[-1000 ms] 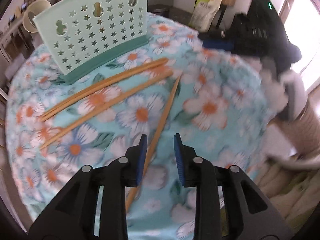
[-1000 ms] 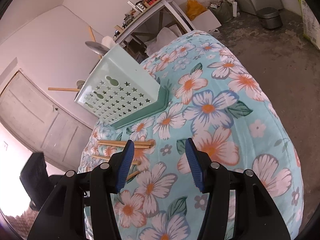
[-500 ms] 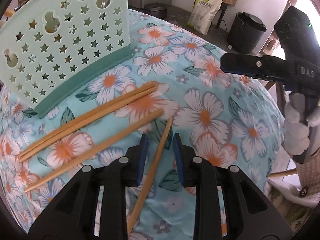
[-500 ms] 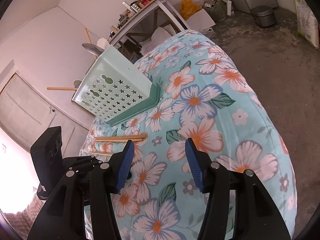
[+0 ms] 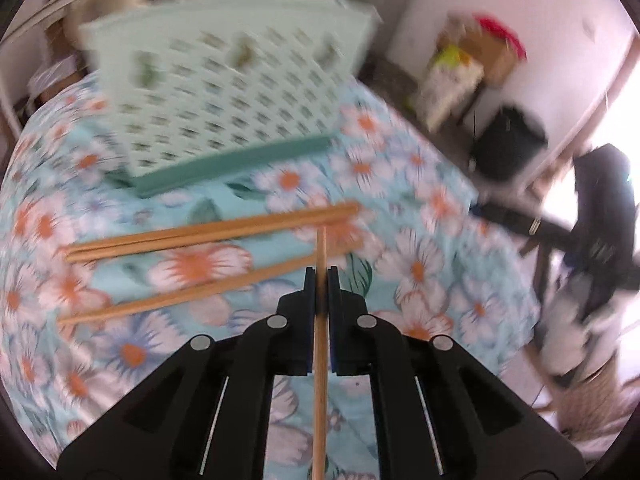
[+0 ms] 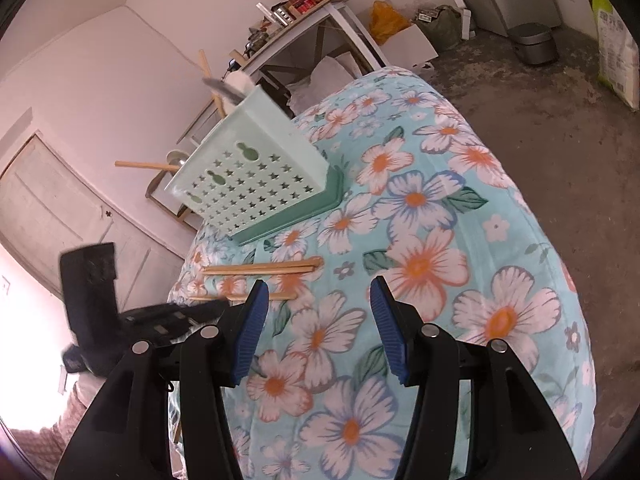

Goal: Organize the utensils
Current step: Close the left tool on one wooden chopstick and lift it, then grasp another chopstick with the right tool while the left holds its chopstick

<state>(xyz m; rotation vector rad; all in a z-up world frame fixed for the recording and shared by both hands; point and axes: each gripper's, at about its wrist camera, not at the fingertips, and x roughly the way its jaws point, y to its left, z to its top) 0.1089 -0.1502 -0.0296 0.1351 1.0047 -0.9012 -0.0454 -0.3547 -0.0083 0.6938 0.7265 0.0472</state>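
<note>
My left gripper [image 5: 321,276] is closing its jaws the last bit, and the pads press on one wooden chopstick [image 5: 320,364] that runs straight back between the fingers, its tip lifted over the others. A pair of chopsticks [image 5: 212,236] and a single one [image 5: 192,294] lie on the floral cloth [image 5: 420,272]. Behind them stands the mint utensil holder [image 5: 232,92] with star holes. In the right wrist view my right gripper [image 6: 319,286] hangs open above the cloth with nothing between its fingers, to the right of the chopsticks [image 6: 260,269] and in front of the holder [image 6: 256,176].
Wooden handles [image 6: 144,165] and a spoon [image 6: 220,84] stick out of the holder. The cloth-covered table [image 6: 460,208] drops off to bare floor at right. A cluttered shelf [image 6: 304,4], boxes and a black bin [image 5: 508,144] stand beyond. The left gripper's black body [image 6: 92,292] shows at left.
My left gripper went from open beside the slanted chopstick to shut on it, and rolled so the stick now points straight ahead. The right gripper drifted slightly and stayed open.
</note>
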